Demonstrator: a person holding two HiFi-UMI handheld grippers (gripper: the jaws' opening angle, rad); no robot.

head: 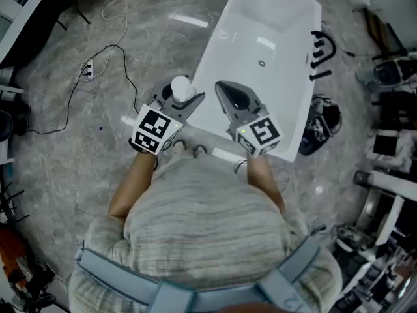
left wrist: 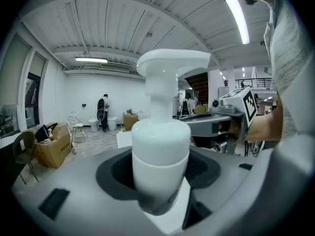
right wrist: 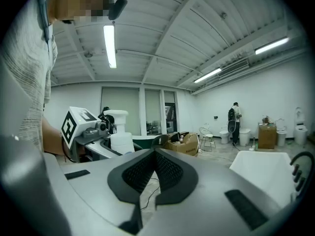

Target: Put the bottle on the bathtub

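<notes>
Your left tongs [head: 184, 100] grip the white pump bottle [head: 182, 87] upright at centre frame, beside the bathtub [head: 215, 51] rim it's bound for, while your right tongs [head: 225, 89] hang closed, empty.

Smooth glossy plastic bottle [left wrist: 160, 151], glossy bathtub [head: 229, 43]

A glossy grey marbled floor [head: 65, 168] with a thin black cable [head: 68, 109] trailing across it lies under a white beamed ceiling [left wrist: 123, 23] lit by tube lights [left wrist: 91, 60], with white walls [left wrist: 83, 90], tall windows [right wrist: 142, 112], a cardboard box [left wrist: 53, 149] and a dark chair [left wrist: 23, 150].
</notes>
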